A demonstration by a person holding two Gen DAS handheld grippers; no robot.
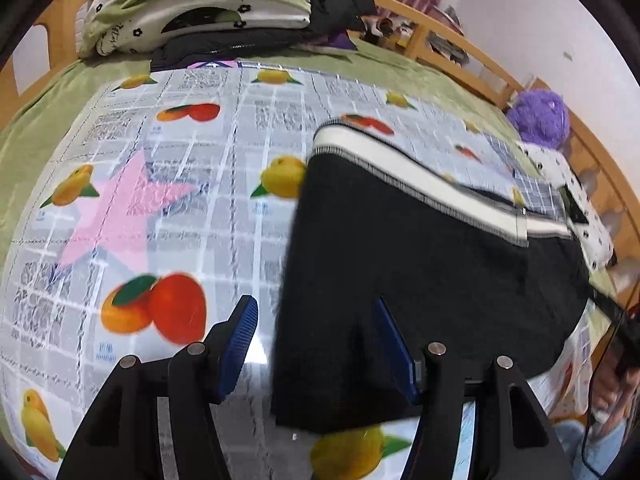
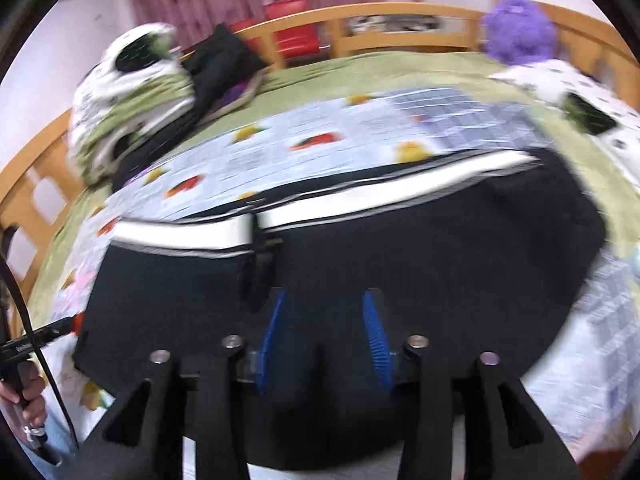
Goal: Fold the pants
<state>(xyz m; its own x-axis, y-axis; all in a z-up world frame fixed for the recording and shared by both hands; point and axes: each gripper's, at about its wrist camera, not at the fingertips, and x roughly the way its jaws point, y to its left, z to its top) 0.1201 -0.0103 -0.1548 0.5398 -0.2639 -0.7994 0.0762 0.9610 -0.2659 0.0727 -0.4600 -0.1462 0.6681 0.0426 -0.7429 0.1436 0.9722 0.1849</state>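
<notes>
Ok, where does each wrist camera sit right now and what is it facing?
Left wrist: above the fruit-print mat, facing the pants' left edge; open left gripper shows.
Right wrist: low over the pants, facing the waistband; open right gripper, a hand at left.
Shared: pants, mat, purple plush.

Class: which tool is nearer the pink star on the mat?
Left. The left tool straddles the pants' edge beside the star; the right tool is over the pants' middle.
</notes>
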